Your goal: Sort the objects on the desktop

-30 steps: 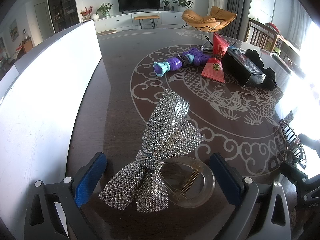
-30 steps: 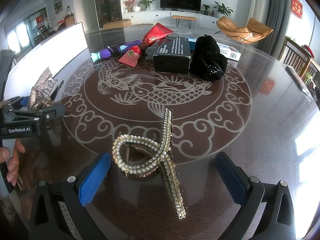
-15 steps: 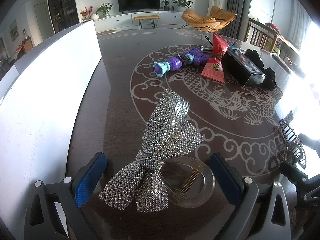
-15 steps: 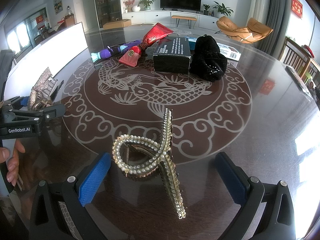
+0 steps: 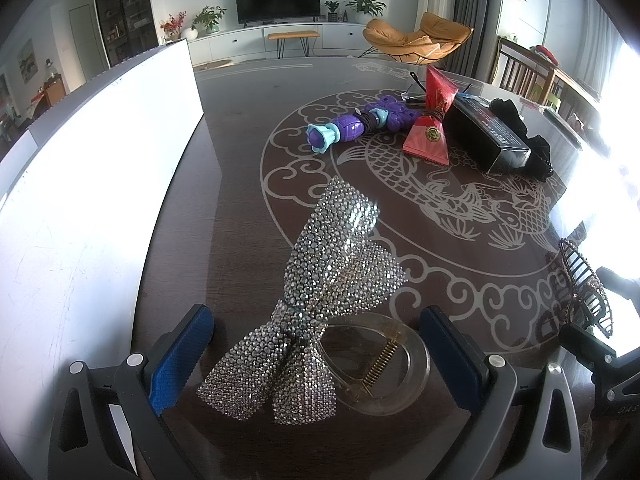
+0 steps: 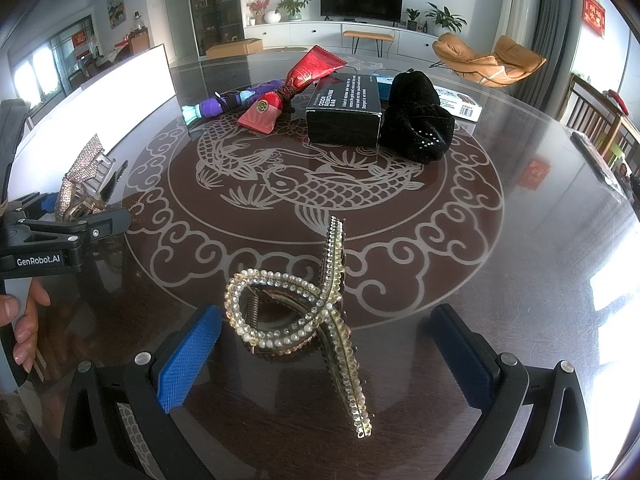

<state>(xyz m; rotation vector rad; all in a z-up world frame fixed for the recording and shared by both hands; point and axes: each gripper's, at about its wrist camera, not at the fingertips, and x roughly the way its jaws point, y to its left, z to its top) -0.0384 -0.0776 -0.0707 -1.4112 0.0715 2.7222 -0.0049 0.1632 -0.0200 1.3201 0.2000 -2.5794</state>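
two hair clips lie on the dark bench [image 6: 520,280], one between each pair of fingers. the left gripper [image 5: 320,356] stands wide, its blue fingers [image 5: 180,356] clear on both sides of the rhinestone bow clip [image 5: 316,300]; nothing is held. the bow's long axis runs forward and slightly right from the fingers, with its clear oval clasp and spring nearest the right finger. the right gripper [image 6: 320,356] is likewise wide and empty around the pearl twist clip [image 6: 304,304], whose loop sits toward the left finger while its straight beaded bar runs away from and back toward the camera, roughly along the fingers' own direction. each clip is nearer to its own gripper, so a closing squeeze would probably meet the bow across its knot and the pearl clip across its loop. farther ahead of both, well apart, lie a purple toy [image 6: 224,102], a red sachet [image 6: 288,88], a black box [image 6: 344,108] and a black pouch [image 6: 416,120]. legible writing: "genrobot.ai" on the left gripper's body, seen from the right wrist; "odor removing bar" on the box, roughly read.
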